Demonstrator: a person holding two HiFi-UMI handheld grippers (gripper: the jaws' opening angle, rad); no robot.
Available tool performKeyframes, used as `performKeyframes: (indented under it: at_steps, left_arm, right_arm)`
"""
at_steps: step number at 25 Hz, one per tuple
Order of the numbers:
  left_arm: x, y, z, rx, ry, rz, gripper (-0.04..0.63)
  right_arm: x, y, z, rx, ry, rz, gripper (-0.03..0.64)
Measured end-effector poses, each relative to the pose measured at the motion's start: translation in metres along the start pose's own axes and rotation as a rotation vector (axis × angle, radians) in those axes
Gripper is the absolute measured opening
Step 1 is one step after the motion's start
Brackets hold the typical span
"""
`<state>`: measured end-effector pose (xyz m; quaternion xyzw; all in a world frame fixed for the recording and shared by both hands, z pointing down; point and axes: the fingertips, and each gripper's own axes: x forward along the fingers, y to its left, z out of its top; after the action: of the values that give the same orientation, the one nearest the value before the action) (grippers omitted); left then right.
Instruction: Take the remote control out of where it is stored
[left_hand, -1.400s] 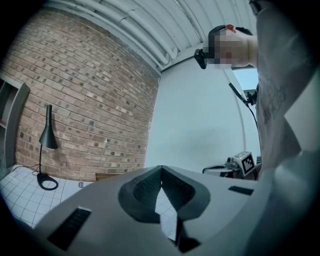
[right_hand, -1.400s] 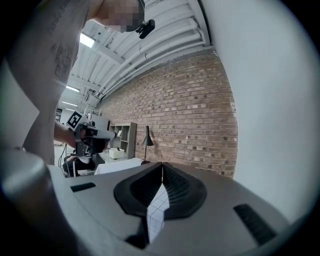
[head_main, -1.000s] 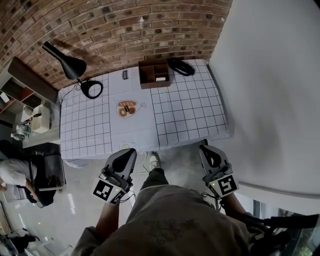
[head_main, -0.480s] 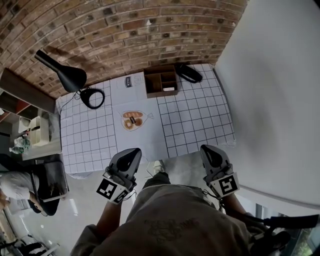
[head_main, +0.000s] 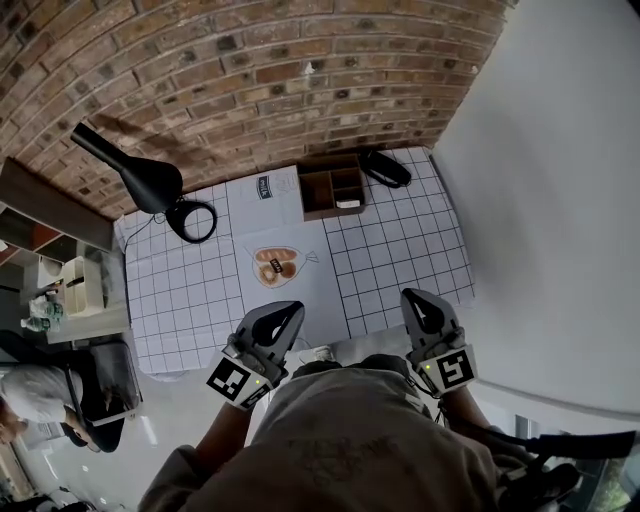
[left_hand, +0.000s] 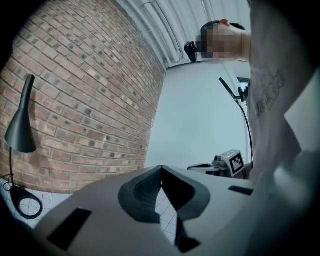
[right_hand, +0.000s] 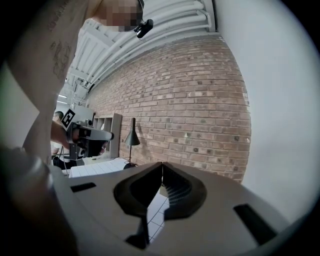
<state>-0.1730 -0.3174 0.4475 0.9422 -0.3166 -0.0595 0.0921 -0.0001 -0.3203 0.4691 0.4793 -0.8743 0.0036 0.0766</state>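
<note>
Wooden box (head_main: 306, 196) on the far side of the table (head_main: 400, 262), close to the brick wall (head_main: 250, 80). That's the likely store: open-topped, split into several compartments. A small white item (head_main: 349, 203) lies in its near right compartment. It may be the remote, but it's too small to be sure. Just beside the box on the right, a black object (head_main: 386, 169) sits on the grid cloth, and I can't tell what that is either. Off to the left, well apart from the box, a black lamp (head_main: 150, 183) leans over its ring base.

Now the tools. Left gripper (head_main: 288, 316): jaws together, tips touching, nothing between them. Right gripper (head_main: 417, 304): same story, pressed closed and empty. Both point toward the table from about its near edge, well apart from the box.

By my reading this is the approach: nothing grasped, the task barely begun. The next move calls for getting in over the table and opening one pair of jaws. They then line up above the compartment so the pads can close on the remote's narrow sides. After that it lifts straight up, clear of the dividers. It looks a long reach, so leaning in may be needed.
</note>
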Motion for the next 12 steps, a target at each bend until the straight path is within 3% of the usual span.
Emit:
performKeyframes:
  at_steps: [12]
  left_arm:
    - [0.004,-0.001,0.002,-0.016,-0.011,-0.013,0.005]
  right_arm:
    - [0.02,-0.001,0.005,-0.009,-0.018,0.016,0.012]
